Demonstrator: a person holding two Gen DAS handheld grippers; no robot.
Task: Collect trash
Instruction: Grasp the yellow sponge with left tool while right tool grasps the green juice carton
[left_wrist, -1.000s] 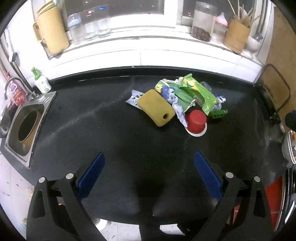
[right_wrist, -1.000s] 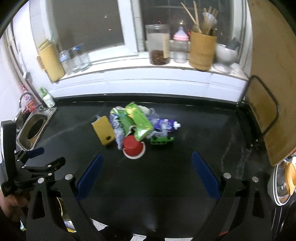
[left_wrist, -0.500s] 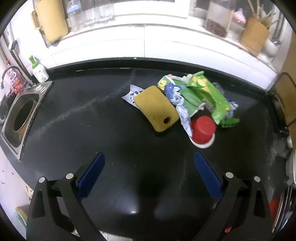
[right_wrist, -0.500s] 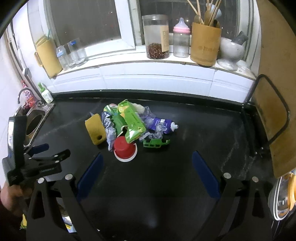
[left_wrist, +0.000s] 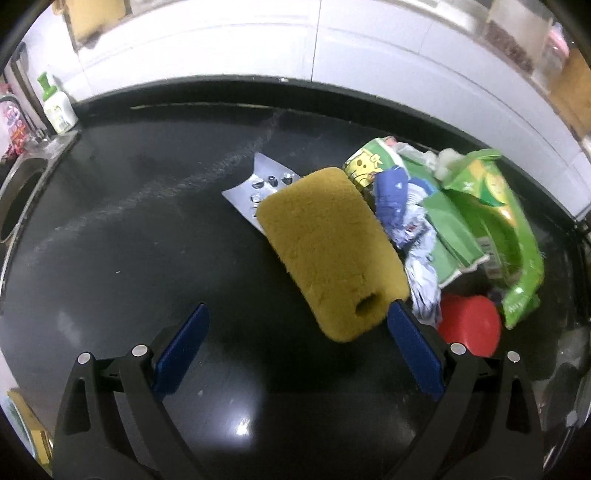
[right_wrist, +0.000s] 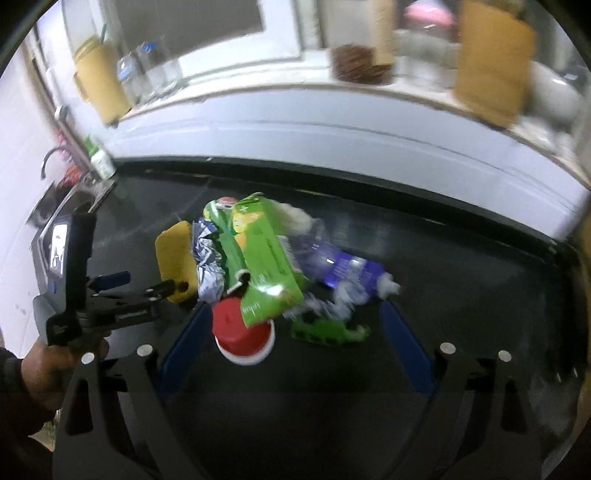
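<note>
A pile of trash lies on the black counter (left_wrist: 129, 258): a yellow sponge (left_wrist: 328, 247), a silver blister pack (left_wrist: 258, 184), green wrappers (left_wrist: 484, 221), crumpled blue-white foil (left_wrist: 413, 229) and a red cup (left_wrist: 467, 325). My left gripper (left_wrist: 297, 341) is open, its right finger beside the sponge's near end. In the right wrist view the same pile shows the green wrapper (right_wrist: 266, 258), red cup (right_wrist: 240, 332), a purple bottle (right_wrist: 343, 269) and a green plastic piece (right_wrist: 328, 332). My right gripper (right_wrist: 291, 339) is open just before the cup. The left gripper (right_wrist: 125, 291) shows there at the sponge (right_wrist: 175, 254).
A steel sink (left_wrist: 18, 206) and a soap bottle (left_wrist: 55, 107) are at the left. The white tiled sill (right_wrist: 295, 122) behind holds jars, bottles and a bamboo holder (right_wrist: 491, 59). A yellow jug (right_wrist: 99, 85) stands at the back left.
Both grippers have moved forward and down toward the pile. The left one now reaches the sponge; the right one is close to the red cup. Both stay open.
</note>
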